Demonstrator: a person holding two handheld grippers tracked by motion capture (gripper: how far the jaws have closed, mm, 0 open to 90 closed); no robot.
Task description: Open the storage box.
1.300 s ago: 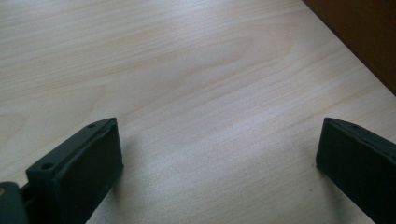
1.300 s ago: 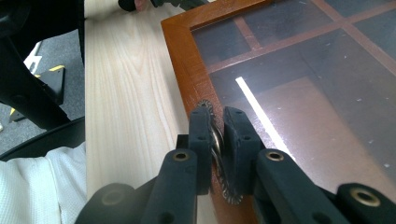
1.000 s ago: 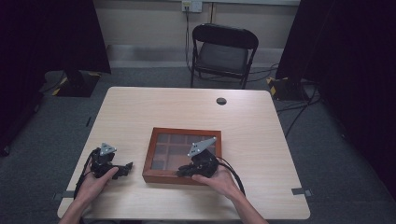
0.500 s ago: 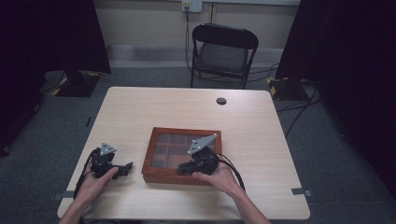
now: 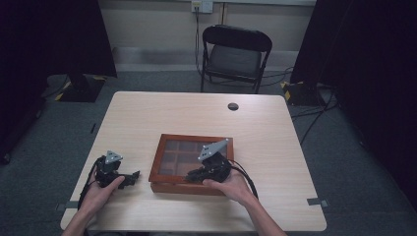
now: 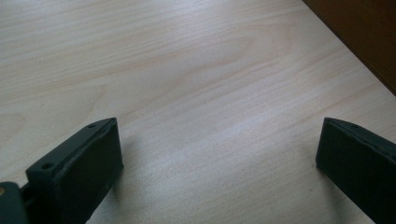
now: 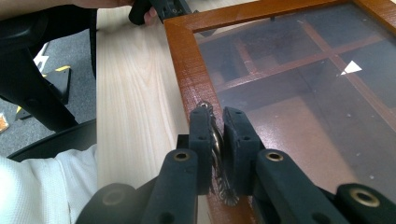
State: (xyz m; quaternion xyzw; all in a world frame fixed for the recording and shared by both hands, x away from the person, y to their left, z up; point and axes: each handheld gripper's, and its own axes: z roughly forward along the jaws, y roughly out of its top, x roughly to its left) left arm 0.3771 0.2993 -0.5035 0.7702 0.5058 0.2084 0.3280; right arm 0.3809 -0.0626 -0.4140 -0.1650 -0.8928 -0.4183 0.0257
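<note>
The wooden glass-lidded box (image 5: pixel 189 162) sits on the desk (image 5: pixel 147 118) toward its near edge, lid down. The right claw (image 7: pixel 217 135) is clamped tight on a small metal latch (image 7: pixel 215 140) at the front frame of the lid. The left claw (image 6: pixel 219 154) rests on the desk just left of the box, its jaws spread wide with nothing between them.

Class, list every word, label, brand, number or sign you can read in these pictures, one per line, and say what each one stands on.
None: no readable text on the wooden box, its glass lid, the table or the folding chair.
The yellow-and-black striped markings on the floor bear no letters.
The wall socket plate is too small to read.
</note>
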